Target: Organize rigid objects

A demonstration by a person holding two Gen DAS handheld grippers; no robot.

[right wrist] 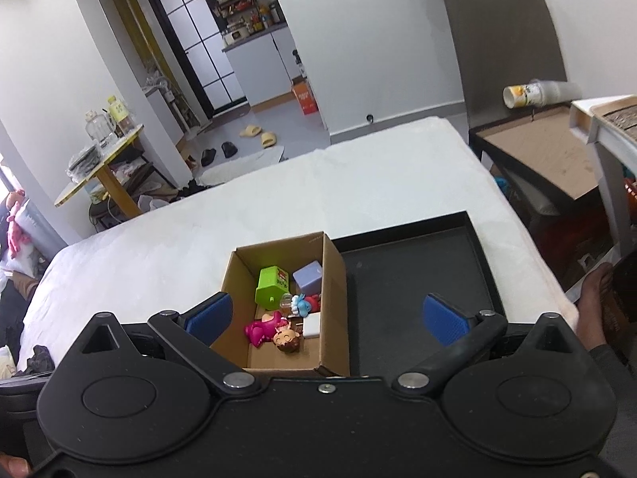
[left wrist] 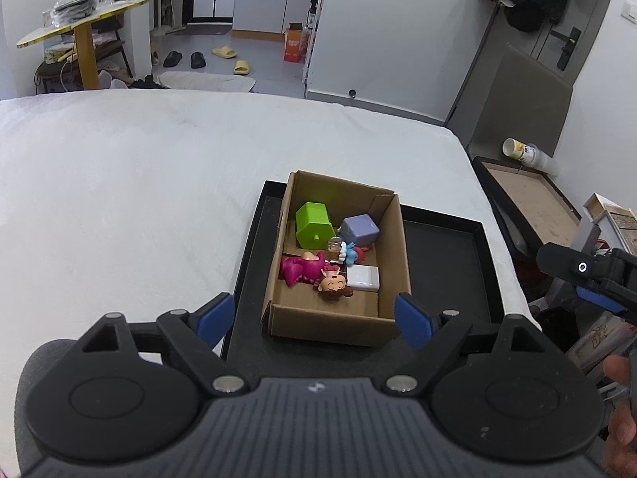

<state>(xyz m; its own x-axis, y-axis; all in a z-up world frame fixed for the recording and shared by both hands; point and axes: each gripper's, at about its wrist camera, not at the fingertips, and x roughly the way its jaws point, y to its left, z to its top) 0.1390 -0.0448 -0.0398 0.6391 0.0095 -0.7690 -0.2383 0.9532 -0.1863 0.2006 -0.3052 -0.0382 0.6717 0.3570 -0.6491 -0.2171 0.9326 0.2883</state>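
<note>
your left gripper (left wrist: pixel 314 320) has its blue pads spread wide with nothing between them, hanging over the near end of the cardboard box (left wrist: pixel 392 255). your right gripper (right wrist: pixel 326 316) is just as wide and also holds nothing; its left pad sits over the box's left wall, its right pad over the bare floor of the black tray (right wrist: pixel 473 247).

the box stands on the left part of that tray, and the tray lies on the white bed cover (left wrist: pixel 139 183). all the small rigid things are inside the box: a green block (left wrist: pixel 314 225) and a lilac cube (left wrist: pixel 360 231) at the far end, side by side; a small clear bottle (left wrist: pixel 334 249) and a blue-and-red figure (left wrist: pixel 354 254) just in front of them; a magenta figure (left wrist: pixel 300 269) lying on its side against the left wall; a brown-haired doll head (left wrist: pixel 334 286) next to it; and a white flat block (left wrist: pixel 363 278) to the right of the doll. the near part of the box floor is bare cardboard.

in the left view, your right gripper shows at the right edge, well clear of the box.
</note>
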